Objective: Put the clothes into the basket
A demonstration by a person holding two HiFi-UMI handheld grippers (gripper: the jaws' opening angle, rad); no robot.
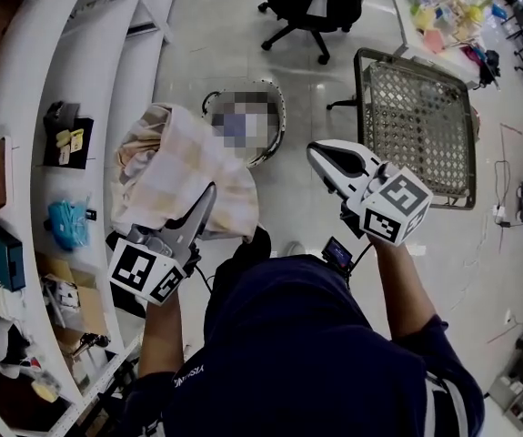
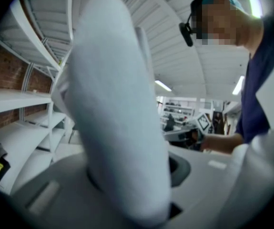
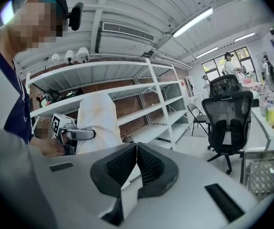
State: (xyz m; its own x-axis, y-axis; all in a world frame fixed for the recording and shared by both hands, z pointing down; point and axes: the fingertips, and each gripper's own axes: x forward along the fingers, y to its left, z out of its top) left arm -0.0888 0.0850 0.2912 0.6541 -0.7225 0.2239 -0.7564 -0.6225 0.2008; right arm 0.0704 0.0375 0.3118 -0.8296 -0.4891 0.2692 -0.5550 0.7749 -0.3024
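A pale checked bundle of clothes (image 1: 184,171) hangs in the air at the left, with my left gripper (image 1: 206,197) shut on its lower edge. In the left gripper view the white cloth (image 2: 117,128) fills the space between the jaws and hides their tips. My right gripper (image 1: 320,157) is held up beside it, shut and with nothing in it; its ribbed pads (image 3: 144,163) meet in the right gripper view. The wire mesh basket (image 1: 461,107) stands on the floor to the right of the right gripper, and its corner (image 3: 265,175) shows low in that view.
White curved shelving (image 1: 25,144) with small items runs along the left. A round wire-rimmed bin (image 1: 275,94) sits on the floor ahead. A black office chair (image 1: 311,12) and a cluttered table (image 1: 443,12) stand farther off. Cables (image 1: 507,217) lie at the right.
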